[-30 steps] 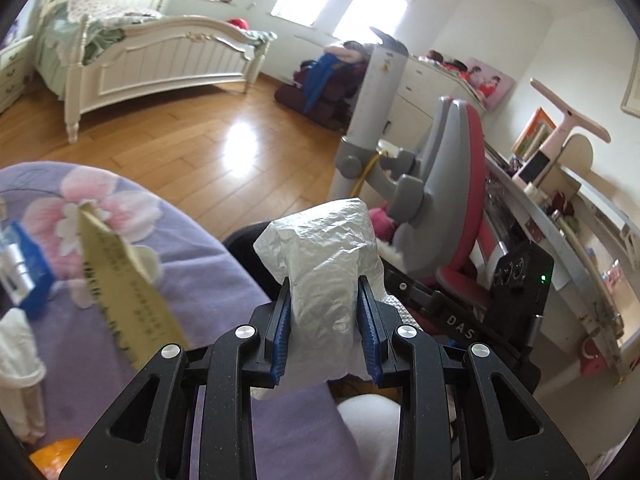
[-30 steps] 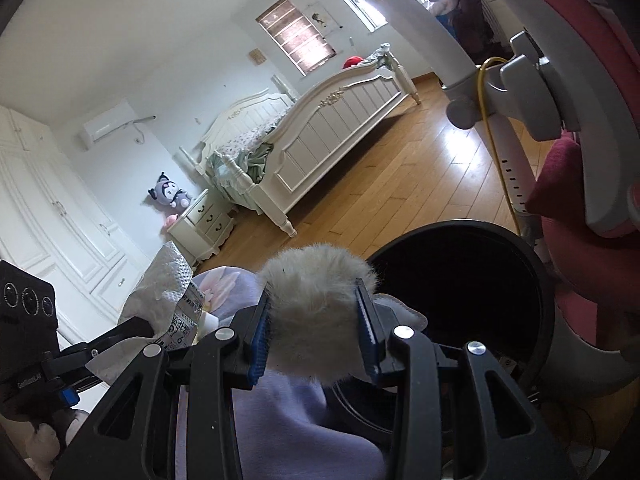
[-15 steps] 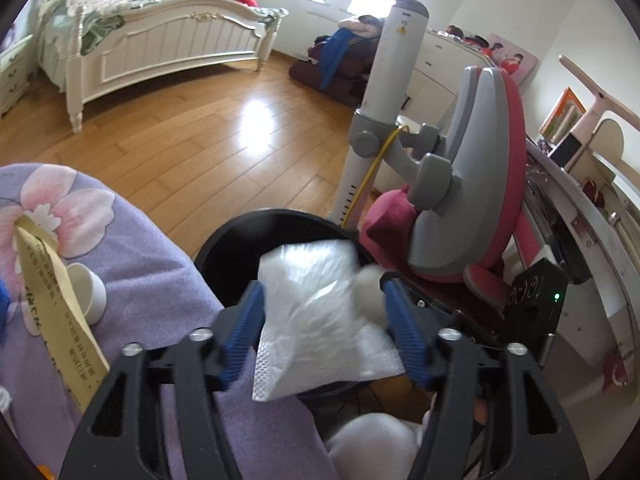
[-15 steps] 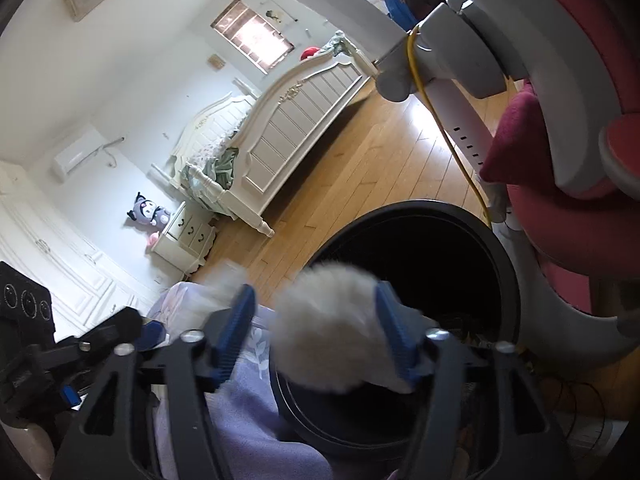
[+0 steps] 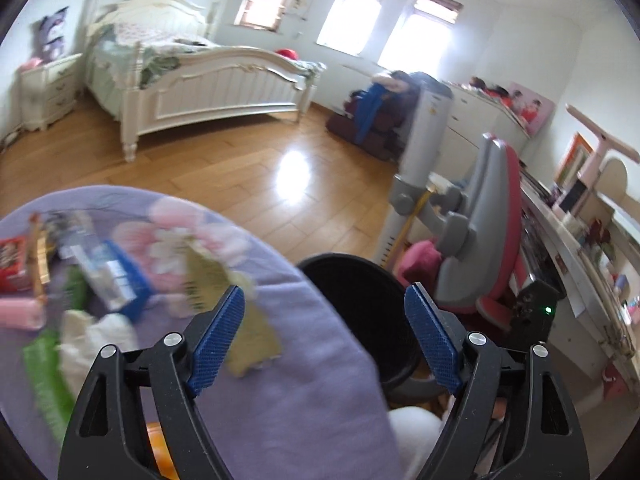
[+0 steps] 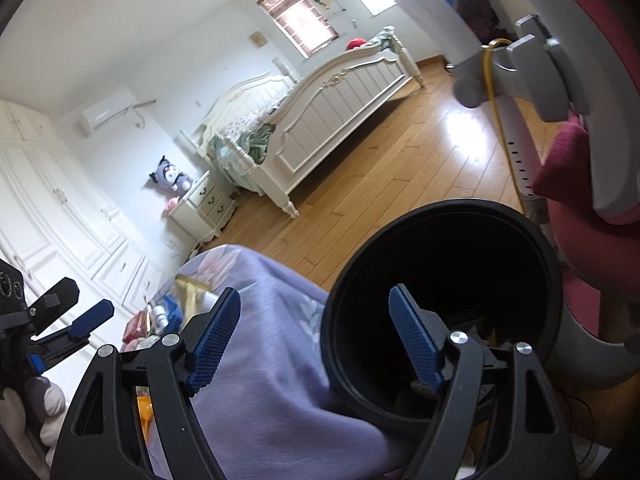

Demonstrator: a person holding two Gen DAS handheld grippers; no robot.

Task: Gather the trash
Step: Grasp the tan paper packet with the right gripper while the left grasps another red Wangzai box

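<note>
My left gripper (image 5: 324, 336) is open and empty, over the edge of the purple flowered cloth (image 5: 312, 380) beside the black round bin (image 5: 352, 280). My right gripper (image 6: 314, 338) is open and empty at the near rim of the same bin (image 6: 448, 296); its inside is dark. Trash lies on the cloth: a yellow wrapper (image 5: 224, 300), a blue and white packet (image 5: 112, 276), a red packet (image 5: 12, 260), a pink item (image 5: 20, 312), green wrappers (image 5: 44, 376) and white tissue (image 5: 100, 332). The left gripper also shows at the left of the right wrist view (image 6: 76, 320).
A grey and pink chair (image 5: 480, 232) stands right behind the bin. A white post with a yellow cable (image 5: 416, 184) rises next to it. A desk (image 5: 580, 256) runs along the right. A white bed (image 5: 200, 80) and wooden floor (image 5: 240, 168) lie beyond.
Both grippers opened over the bin. The white tissue left my left gripper and the fluffy ball left my right gripper; neither shows now. My left gripper swung back toward the cloth.
</note>
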